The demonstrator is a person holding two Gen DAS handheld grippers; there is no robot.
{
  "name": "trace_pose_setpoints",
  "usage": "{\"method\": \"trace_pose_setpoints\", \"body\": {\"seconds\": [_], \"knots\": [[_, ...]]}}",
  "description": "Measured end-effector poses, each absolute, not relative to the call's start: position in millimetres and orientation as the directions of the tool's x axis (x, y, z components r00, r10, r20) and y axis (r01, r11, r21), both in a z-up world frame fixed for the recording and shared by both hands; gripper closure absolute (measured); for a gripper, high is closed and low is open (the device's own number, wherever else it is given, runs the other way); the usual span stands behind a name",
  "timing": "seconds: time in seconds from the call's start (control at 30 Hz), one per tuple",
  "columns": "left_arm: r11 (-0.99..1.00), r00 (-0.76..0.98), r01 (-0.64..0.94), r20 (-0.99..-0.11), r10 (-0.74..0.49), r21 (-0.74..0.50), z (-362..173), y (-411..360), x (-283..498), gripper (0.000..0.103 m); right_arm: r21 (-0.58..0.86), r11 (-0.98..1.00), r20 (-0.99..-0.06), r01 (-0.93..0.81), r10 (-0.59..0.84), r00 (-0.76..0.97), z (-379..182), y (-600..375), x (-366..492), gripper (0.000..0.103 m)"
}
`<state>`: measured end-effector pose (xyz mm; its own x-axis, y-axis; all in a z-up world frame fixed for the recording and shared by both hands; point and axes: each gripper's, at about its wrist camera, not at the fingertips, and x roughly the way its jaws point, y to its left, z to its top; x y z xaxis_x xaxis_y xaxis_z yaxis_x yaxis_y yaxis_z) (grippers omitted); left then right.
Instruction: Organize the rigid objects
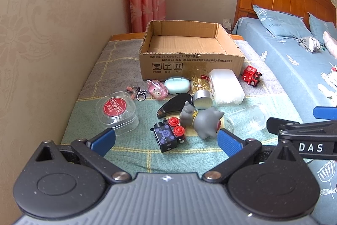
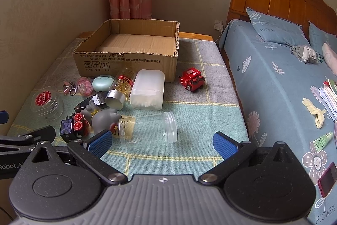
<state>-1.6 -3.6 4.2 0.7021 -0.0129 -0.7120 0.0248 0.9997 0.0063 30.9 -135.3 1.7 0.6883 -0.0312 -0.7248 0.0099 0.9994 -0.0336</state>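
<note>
Both tongs hover released, holding nothing, over a blanket-covered bench. Ahead of the left gripper (image 1: 166,139) lies a black toy train (image 1: 168,135) touching a grey figurine (image 1: 200,119). Ahead of the right gripper (image 2: 162,141) lies a clear plastic jar (image 2: 147,130) on its side. Beyond both stands an open cardboard box (image 2: 126,62), with a white cotton-swab case (image 2: 147,90) and a red toy train (image 2: 192,78) just before it.

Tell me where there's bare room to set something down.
Free: the cardboard box floor, and the blanket right of the clear jar, between the red toy car and the bed. Crowded: the cluster before the box around the grey figurine.
</note>
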Motion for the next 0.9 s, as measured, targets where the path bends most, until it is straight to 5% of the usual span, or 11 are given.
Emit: {"method": "trace_pose_setpoints", "body": {"seconds": [0.9], "knots": [[0.996,0.734,0.082,-0.674,-0.079,-0.027,5,18,13,0.001,-0.016,0.997,-0.654,-0.078,0.049,0.755,3,-145,40,0.0]]}}
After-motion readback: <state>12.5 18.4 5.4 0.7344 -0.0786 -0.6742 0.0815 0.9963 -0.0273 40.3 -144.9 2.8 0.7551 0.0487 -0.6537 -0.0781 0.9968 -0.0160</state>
